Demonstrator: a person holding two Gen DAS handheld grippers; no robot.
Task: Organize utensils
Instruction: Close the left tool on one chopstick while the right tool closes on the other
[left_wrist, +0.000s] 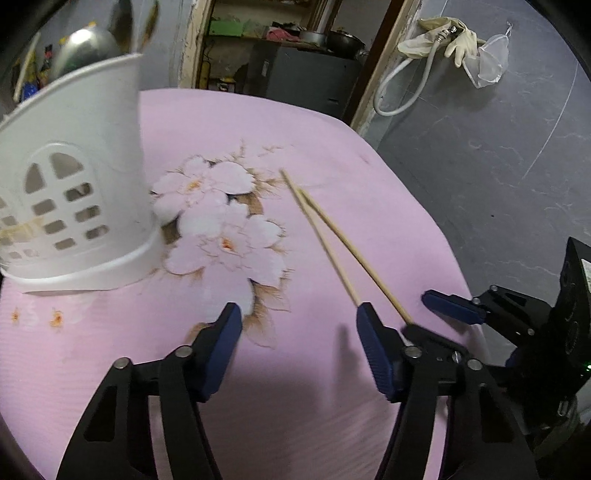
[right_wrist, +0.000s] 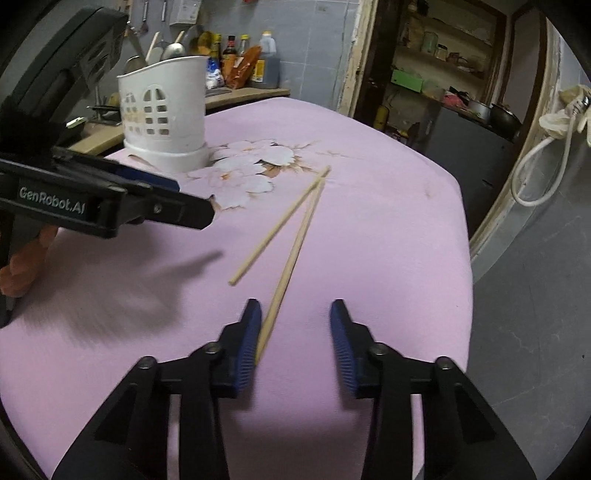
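Both cameras sit just behind their own tools and look forward and steeply down along the fingers onto the pink surface (left_wrist: 332, 122), close above its near edge.

The left wrist view looks out over the left tool (left_wrist: 299, 343), with the white holder (left_wrist: 74, 177) near on its left and the right tool (left_wrist: 454, 304) entering at its right edge.

The right wrist view looks out over the right tool (right_wrist: 293, 332) and faces the far left corner, where the holder (right_wrist: 162, 107) stands further off; the left tool (right_wrist: 147, 195) crosses its left side.

Both views share the chopsticks (left_wrist: 332, 236) (right_wrist: 291, 229), the flower print (left_wrist: 221, 221) (right_wrist: 251, 166) and the doorway beyond the far edge.
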